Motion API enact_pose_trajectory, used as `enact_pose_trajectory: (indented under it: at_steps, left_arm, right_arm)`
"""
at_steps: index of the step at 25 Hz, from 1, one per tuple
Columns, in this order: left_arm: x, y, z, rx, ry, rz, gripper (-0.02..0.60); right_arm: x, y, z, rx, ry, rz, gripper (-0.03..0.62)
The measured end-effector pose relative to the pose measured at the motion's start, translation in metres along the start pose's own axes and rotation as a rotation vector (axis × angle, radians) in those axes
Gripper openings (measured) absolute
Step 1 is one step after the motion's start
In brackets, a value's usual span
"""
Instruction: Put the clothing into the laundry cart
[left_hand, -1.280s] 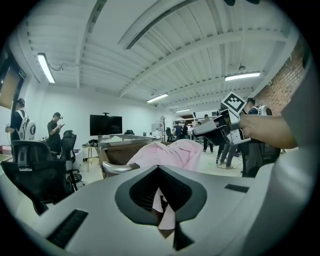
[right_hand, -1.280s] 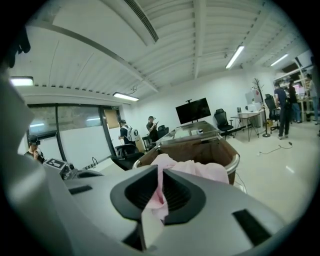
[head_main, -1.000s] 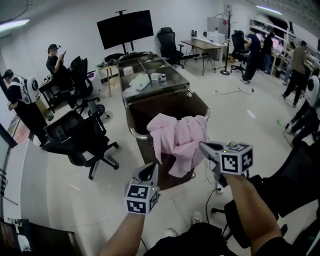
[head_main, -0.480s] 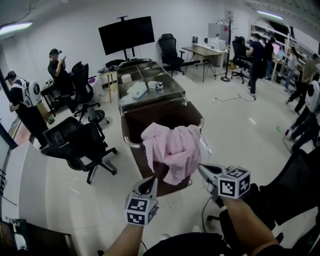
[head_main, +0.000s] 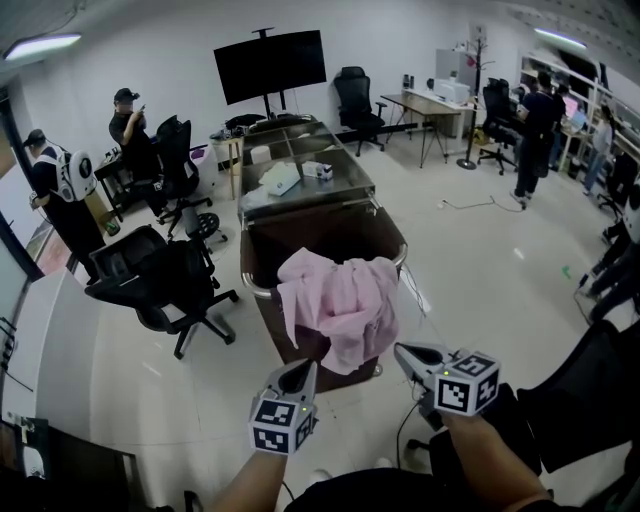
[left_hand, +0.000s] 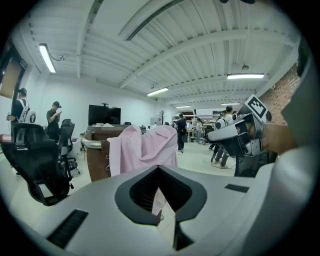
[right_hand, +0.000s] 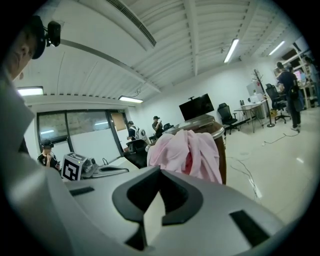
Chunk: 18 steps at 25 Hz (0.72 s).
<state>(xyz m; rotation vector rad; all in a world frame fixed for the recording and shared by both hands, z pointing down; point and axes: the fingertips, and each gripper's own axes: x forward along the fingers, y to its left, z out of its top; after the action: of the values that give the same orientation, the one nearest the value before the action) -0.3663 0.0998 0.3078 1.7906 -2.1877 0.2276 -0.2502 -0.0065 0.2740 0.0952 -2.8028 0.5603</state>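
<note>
The garment, hung over the cart, is seen at 12 o'clock between left gripper and right gripper, both closed, empty.

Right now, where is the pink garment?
Head view, centre: the pink garment hangs over the near rim of the laundry cart, right of a black chair.

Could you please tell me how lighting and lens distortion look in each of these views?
Head view: even light, strong fisheye bend, pink garment on the laundry cart sharp. Left gripper view: black round vignette, ceiling strip light blown out. Right gripper view: same vignette, garment clear.
</note>
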Motion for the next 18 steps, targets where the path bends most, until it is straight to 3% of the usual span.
enact_pose_trajectory:
  at_steps: [18]
  left_arm:
    - [-0.0004,-0.0020,-0.0062,0.023,0.019,0.018,0.000]
  right_arm:
    - [0.0035,0.0033,-0.0061,-0.018,0.029,0.030,0.002]
